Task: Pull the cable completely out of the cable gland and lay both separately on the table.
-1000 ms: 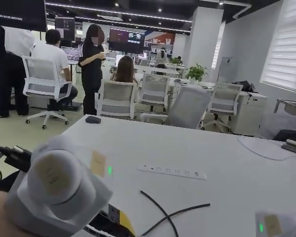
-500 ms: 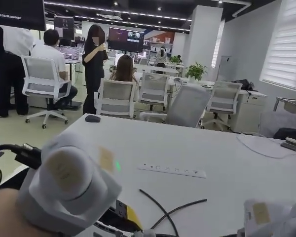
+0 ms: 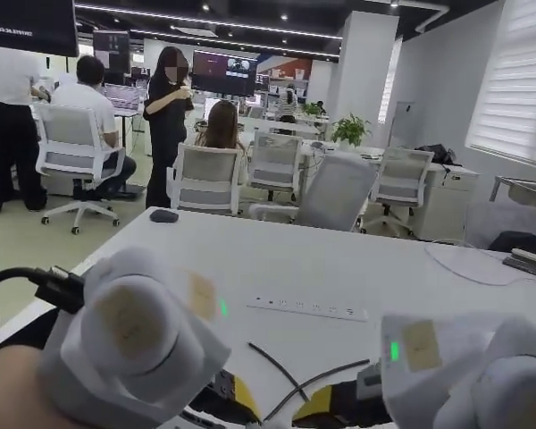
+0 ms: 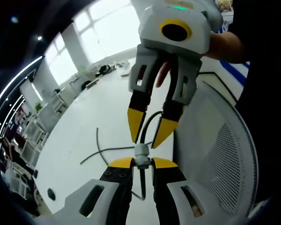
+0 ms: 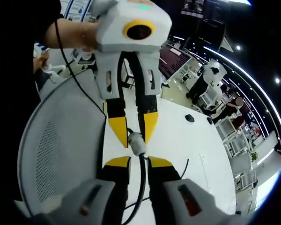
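Left gripper [image 4: 141, 164], jaws clamped, meets right gripper [image 5: 140, 163], jaws narrowly apart, tip to tip.

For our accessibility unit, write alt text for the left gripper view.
The left gripper clamps a grey cable gland; facing it, the right gripper sets its jaws astride the black cable leaving the gland, above a white table.

My left gripper [image 4: 141, 164] and right gripper [image 5: 140, 161] meet tip to tip above the near edge of the counter [image 3: 339, 259]. The cable gland [image 4: 141, 154] sits between my left jaws. The cable [image 5: 141, 187] runs between my right jaws and lies on the counter. The power strip [image 3: 308, 308] lies behind it, and a mouse [image 3: 164, 215] at the far left.
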`<state>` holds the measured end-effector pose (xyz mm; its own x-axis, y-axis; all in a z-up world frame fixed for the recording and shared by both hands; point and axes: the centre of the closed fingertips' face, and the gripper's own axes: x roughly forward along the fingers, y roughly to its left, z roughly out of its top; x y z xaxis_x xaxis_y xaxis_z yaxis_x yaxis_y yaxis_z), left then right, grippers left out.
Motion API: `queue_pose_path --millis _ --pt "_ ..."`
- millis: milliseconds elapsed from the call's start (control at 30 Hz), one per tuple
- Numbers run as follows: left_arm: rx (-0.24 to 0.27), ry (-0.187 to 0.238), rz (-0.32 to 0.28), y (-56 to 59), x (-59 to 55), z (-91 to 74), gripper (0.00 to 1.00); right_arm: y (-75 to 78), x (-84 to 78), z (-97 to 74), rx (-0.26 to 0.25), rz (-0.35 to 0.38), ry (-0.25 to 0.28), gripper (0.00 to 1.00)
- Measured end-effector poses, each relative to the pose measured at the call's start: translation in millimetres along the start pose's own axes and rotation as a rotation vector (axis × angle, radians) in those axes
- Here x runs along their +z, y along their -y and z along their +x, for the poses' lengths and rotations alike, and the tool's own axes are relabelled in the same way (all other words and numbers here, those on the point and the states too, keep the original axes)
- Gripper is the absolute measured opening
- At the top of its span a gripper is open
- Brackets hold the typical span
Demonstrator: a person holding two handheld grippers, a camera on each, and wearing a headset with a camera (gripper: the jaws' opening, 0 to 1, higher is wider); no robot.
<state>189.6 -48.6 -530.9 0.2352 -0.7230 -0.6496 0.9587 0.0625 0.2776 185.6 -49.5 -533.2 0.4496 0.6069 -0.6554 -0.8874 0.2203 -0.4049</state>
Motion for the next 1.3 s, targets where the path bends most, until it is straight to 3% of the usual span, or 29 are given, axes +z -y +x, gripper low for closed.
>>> queue_pose_path --millis 233,533,633,833,1067,1300 --pt "-0.008 -0.008 0.024 2.4 -0.7 0.8 0.16 1.0 -6.9 2.7 -0.011 -0.042 -0.039 0.03" --pt "-0.021 0.001 0.015 3.4 -1.4 0.9 0.16 -0.2 -7.7 2.5 -0.006 -0.032 -0.027 0.03" --pt "-0.013 -0.024 0.027 1.8 -7.7 0.9 0.16 1.3 -14.4 0.9 -0.011 -0.039 -0.047 0.03" --pt "-0.008 -0.030 0.018 -0.4 -12.0 -1.1 0.16 4.8 -22.1 -4.4 -0.016 -0.012 -0.046 0.03" --pt "0.011 -0.063 0.007 -5.7 -24.1 -4.1 0.16 11.3 -49.1 -12.2 -0.045 0.021 -0.100 0.03" --pt "0.014 -0.061 -0.010 -6.1 -25.6 -5.6 0.16 17.3 -74.7 -19.8 -0.072 0.067 -0.153 0.03"
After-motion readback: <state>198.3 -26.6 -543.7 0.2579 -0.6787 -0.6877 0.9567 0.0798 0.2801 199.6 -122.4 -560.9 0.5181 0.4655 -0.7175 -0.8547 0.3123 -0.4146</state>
